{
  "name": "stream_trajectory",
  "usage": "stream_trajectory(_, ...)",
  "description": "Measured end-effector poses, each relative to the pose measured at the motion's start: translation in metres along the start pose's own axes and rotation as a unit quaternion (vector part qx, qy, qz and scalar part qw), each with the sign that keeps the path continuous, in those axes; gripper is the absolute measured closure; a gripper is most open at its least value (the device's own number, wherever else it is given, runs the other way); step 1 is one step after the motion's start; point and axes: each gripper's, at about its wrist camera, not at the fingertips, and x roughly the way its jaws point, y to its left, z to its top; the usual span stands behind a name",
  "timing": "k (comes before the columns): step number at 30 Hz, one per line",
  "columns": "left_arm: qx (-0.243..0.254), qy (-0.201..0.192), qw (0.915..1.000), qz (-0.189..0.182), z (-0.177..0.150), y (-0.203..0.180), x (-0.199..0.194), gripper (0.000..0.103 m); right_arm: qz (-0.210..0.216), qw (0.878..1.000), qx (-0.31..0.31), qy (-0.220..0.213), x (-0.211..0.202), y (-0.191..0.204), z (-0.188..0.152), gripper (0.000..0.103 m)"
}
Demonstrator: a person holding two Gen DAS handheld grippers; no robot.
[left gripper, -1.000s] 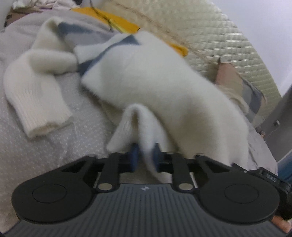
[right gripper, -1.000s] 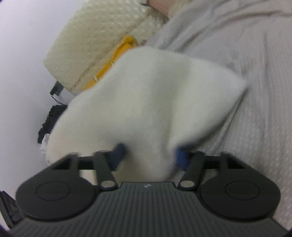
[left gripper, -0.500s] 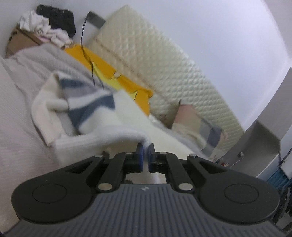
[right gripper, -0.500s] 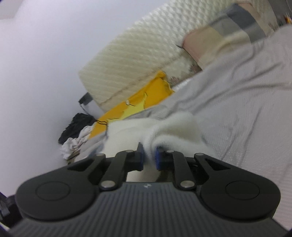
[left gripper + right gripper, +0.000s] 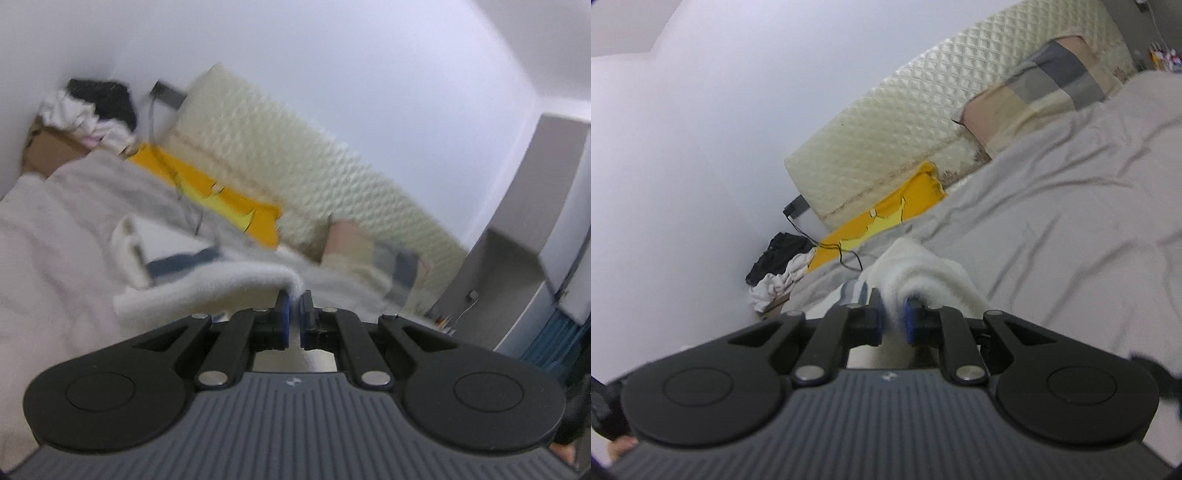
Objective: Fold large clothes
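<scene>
Both jaws are clamped on the fuzzy white sweater (image 5: 207, 291): the left hand-held gripper (image 5: 294, 301) pinches one edge and the right hand-held gripper (image 5: 892, 308) another. The sweater's blue-striped part trails onto the grey bedspread (image 5: 1071, 206) below the quilted headboard (image 5: 295, 147).

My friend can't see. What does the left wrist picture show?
The left tool pinches the edge of a fluffy white sweater with blue stripes, above a bed with a grey blanket. Behind are a yellow cloth, a quilted cream headboard and a white wall.
</scene>
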Motion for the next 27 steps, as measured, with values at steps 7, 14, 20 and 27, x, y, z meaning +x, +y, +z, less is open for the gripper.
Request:
stream_trajectory(7,0.011,0.095,0.9916,0.088,-0.039,0.014,0.052,0.097,-0.070,0.997,0.010,0.034,0.016,-0.024,-0.032,0.088)
stream_trajectory(14,0.040,0.138,0.9806,0.133,-0.063,0.035,0.127,0.097,-0.137,0.988,0.011,0.064,0.042,-0.055,-0.049,0.087)
stream_trajectory(20,0.060,0.234,0.9546,0.174,-0.106,0.059,0.181,0.096,-0.157,0.981,0.065,0.090,0.065,-0.096,-0.062,0.086)
stream_trajectory(27,0.079,0.248,0.9486,0.179,-0.117,0.063,0.187,0.096,-0.158,0.980,0.085,0.089,0.071,-0.104,-0.065,0.084)
